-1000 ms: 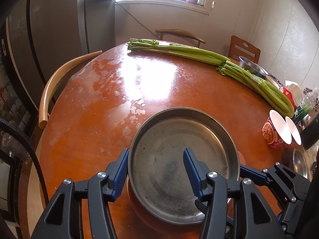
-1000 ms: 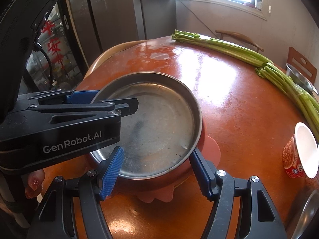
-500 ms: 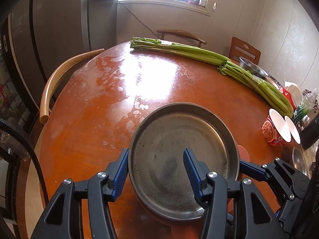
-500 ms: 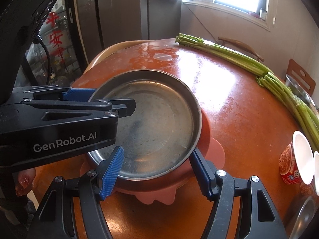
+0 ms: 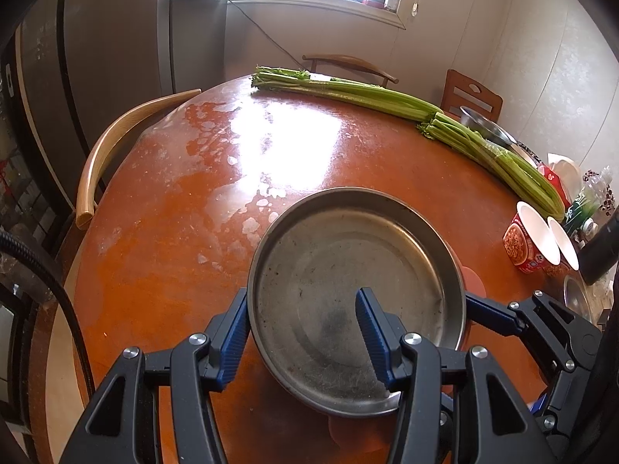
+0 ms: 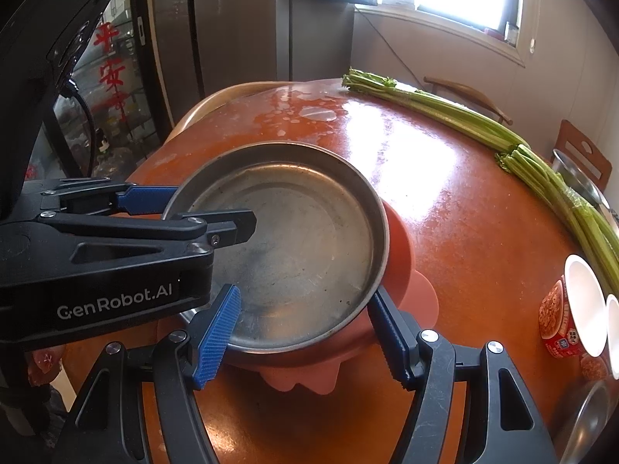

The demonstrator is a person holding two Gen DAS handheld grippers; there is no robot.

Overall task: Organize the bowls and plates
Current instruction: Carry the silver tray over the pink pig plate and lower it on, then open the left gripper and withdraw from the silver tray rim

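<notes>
A round steel plate (image 5: 348, 270) sits on a pink plastic plate (image 6: 410, 270) on the orange table. My left gripper (image 5: 305, 332) is open; its jaws straddle the steel plate's near left rim, one finger outside and one over the inside. It also shows in the right wrist view (image 6: 201, 212). My right gripper (image 6: 305, 332) is open, with its fingers to either side of the stacked plates' near edge. It shows at the right in the left wrist view (image 5: 499, 313).
Long celery stalks (image 5: 387, 96) lie across the far side of the table (image 5: 174, 212). Instant noodle cups (image 5: 530, 239) and steel bowls (image 5: 487, 131) stand at the right. A wooden chair back (image 5: 112, 147) is at the left edge.
Both grippers and the stacked plates have shifted slightly toward me; the plates look a little smaller and farther from the celery. The jaws have not changed.
</notes>
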